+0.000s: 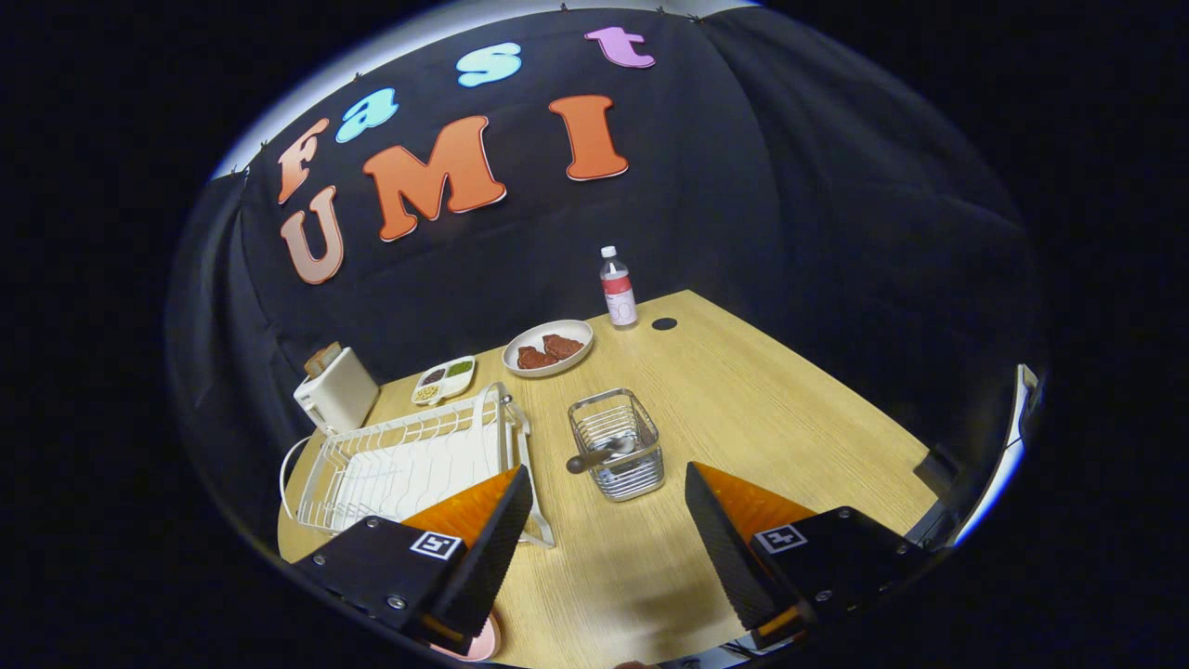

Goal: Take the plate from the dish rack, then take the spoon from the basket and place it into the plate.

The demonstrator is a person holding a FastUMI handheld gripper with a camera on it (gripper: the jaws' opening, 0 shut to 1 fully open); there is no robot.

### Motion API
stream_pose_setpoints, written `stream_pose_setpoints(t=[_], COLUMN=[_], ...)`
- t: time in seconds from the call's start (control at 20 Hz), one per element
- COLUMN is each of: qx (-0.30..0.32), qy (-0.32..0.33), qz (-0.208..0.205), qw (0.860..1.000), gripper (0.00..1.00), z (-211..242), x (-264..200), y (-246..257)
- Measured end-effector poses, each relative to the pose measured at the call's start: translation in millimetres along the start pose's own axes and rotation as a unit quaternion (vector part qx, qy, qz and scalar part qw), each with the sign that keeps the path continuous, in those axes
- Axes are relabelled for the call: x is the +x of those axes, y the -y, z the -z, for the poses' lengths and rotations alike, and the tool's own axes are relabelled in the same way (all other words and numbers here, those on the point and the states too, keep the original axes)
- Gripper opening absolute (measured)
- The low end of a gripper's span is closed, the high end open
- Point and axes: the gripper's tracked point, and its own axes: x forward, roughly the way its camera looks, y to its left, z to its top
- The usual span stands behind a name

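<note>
Already the pink plate lies low in the frame under the left finger; the spoon leans in the basket at centre, handle out for grabbing. Gripper gapes wide, empty, aimed there; dish rack at left.

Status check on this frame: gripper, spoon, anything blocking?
Gripper open, holding nothing. Spoon in the wire basket, just ahead of the fingers. Dish rack beside it holds no plate. Nothing between fingers and basket.
</note>
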Motion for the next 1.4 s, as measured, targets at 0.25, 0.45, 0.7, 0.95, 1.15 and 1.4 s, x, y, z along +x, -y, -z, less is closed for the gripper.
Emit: stream_pose_setpoints(t=[0.25,0.45,0.7,0.95,1.15,1.4], qx=[0.001,-0.014,-0.077,-0.067,-0.072,-0.093], qy=[0.053,0.106,0.134,0.141,0.152,0.183], qz=[0.022,0.040,0.068,0.069,0.064,0.050], qw=[0.998,0.993,0.986,0.985,0.984,0.978], gripper=[0.98,0.98,0.93,0.56,0.08,0.03], z=[7.2,3.7,6.2,10.0,4.8,-22.7], x=[30.5,49.7,68.5,81.2,79.1,57.6], y=[3.3,3.7,0.4,-2.7,-7.8,-20.2])
